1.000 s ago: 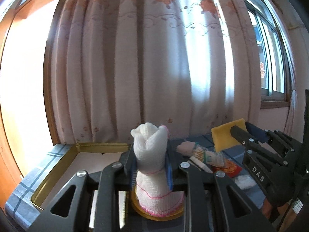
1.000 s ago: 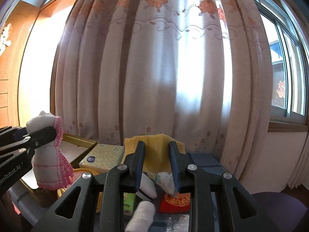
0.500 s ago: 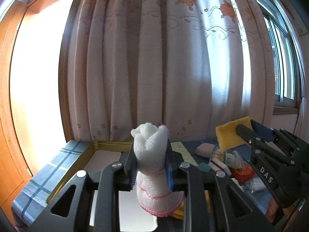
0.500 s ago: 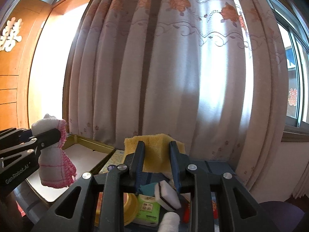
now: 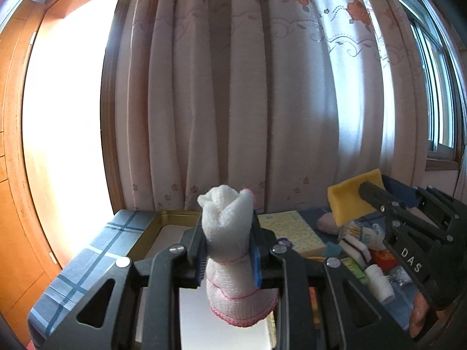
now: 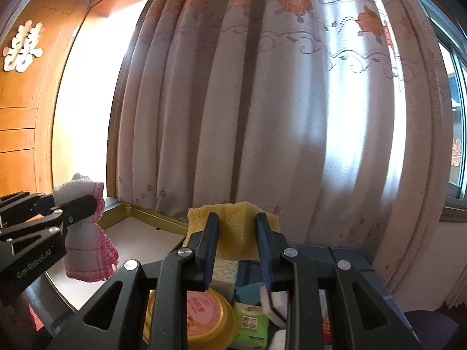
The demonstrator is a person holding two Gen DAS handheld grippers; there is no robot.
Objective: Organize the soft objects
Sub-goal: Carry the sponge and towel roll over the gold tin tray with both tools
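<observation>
Rolled white knitted cloth with a pink stitched hem (image 5: 230,250) is standing upright between the jaws of your left gripper (image 5: 228,250); you are clamping it around its middle, with its long axis running vertically, the bunched white end pointing up and the flared pink hem hanging down. You are holding it in the air above the shallow gold-rimmed metal tray (image 5: 172,213), clear of the tray's pale floor. From the right wrist view the same cloth (image 6: 87,233) is showing at the left, pinched by the black fingers (image 6: 78,207) and hanging over the tray (image 6: 146,213).

Your right gripper (image 6: 237,243) is gripping a yellow terry sponge cloth (image 6: 232,221); it is standing upright between the jaws, its top edge rising above the fingertips. In the left wrist view that cloth (image 5: 347,201) is appearing at the right, above the clutter.

Below it, a round yellow tin with a pink lid (image 6: 204,312), a green packet (image 6: 251,323) and a patterned tissue pack (image 5: 292,230) are lying close together on the blue plaid tabletop (image 5: 96,259).
</observation>
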